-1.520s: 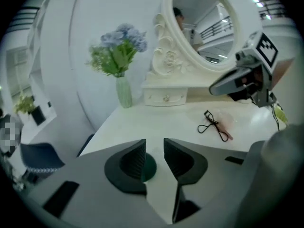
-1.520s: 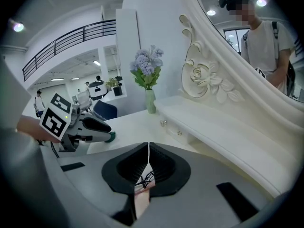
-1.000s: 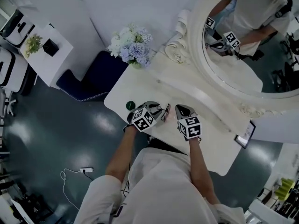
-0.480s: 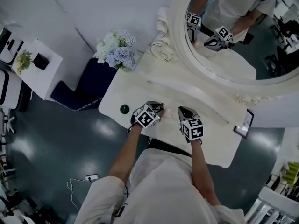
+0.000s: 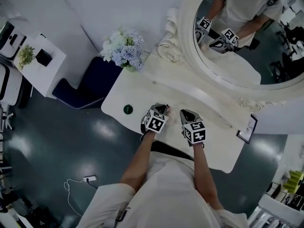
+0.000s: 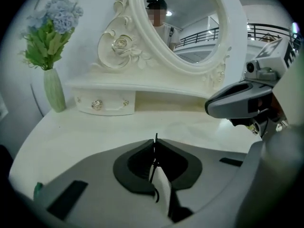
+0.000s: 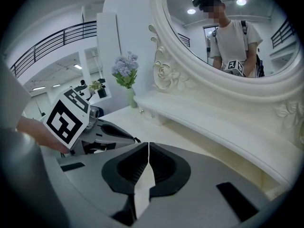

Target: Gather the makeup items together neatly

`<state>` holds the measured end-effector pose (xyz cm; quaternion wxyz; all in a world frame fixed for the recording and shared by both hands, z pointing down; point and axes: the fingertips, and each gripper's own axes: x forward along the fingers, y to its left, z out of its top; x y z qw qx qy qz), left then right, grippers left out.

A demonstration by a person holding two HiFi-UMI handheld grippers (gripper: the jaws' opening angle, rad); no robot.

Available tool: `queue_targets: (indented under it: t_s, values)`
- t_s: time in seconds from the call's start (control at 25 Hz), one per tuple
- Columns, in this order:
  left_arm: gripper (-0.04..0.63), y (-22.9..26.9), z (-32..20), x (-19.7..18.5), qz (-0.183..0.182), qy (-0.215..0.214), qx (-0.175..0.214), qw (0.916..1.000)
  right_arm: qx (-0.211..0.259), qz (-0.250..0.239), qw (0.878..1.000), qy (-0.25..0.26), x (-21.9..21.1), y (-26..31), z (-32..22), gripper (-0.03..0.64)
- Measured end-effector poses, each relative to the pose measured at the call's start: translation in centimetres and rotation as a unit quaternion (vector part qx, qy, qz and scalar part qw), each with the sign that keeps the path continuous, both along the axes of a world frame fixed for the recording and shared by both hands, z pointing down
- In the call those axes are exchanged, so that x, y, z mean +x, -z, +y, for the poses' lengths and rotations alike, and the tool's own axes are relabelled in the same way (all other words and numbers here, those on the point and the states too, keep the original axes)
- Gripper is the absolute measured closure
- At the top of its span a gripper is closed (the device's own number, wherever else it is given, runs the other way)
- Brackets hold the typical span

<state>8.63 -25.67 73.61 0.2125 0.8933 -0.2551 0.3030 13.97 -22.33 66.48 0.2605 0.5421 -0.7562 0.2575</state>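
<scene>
left gripper point(image 6: 155, 148) fingers have just squeezed a thin black tool point(image 6: 156, 137); it's so skinny it could slip onto the bench point(image 5: 213, 141). right gripper point(image 7: 148, 148) fingers are together, holding nothing.

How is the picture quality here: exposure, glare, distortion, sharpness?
Head view: dim overall, glare patches on the dark floor. Left gripper view: strong fisheye, black vignetted corners, nearest foreground soft. Right gripper view: same fisheye, ceiling lamps reflected bright in the mirror.
</scene>
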Motion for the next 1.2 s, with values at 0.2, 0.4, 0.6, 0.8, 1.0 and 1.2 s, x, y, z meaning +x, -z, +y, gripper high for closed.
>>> queue_targets:
  t_s: [0.2, 0.4, 0.6, 0.8, 1.0, 1.2]
  values:
    - [0.569, 0.5, -0.7, -2.7, 0.011, 0.081, 0.005, 0.9966, -0.001, -0.004, 1.0, 0.022, -1.7, -0.3, -0.6, 0.575]
    - [0.569, 0.6, -1.6, -7.7, 0.01, 0.179, 0.021, 0.9837, -0.002, -0.011, 0.999, 0.048, -4.1, -0.7, -1.1, 0.575]
    - [0.569, 0.6, -3.6, -13.0, 0.011, 0.273, 0.024, 0.9617, -0.005, -0.01, 0.997, 0.07, -5.5, -0.8, -1.1, 0.575]
    - [0.569, 0.0, -4.8, -14.4, -0.001, 0.298, 0.013, 0.9544, -0.006, -0.007, 0.997, 0.075, -5.3, -0.8, -1.0, 0.575]
    - [0.566, -0.5, -4.8, -14.1, -0.004, 0.297, 0.001, 0.955, -0.007, 0.0, 0.997, 0.073, -4.7, -0.9, -0.4, 0.575]
    - [0.56, -1.4, -4.9, -14.1, -0.004, 0.31, -0.003, 0.9507, -0.007, 0.002, 0.998, 0.066, -3.8, -0.8, -0.2, 0.575]
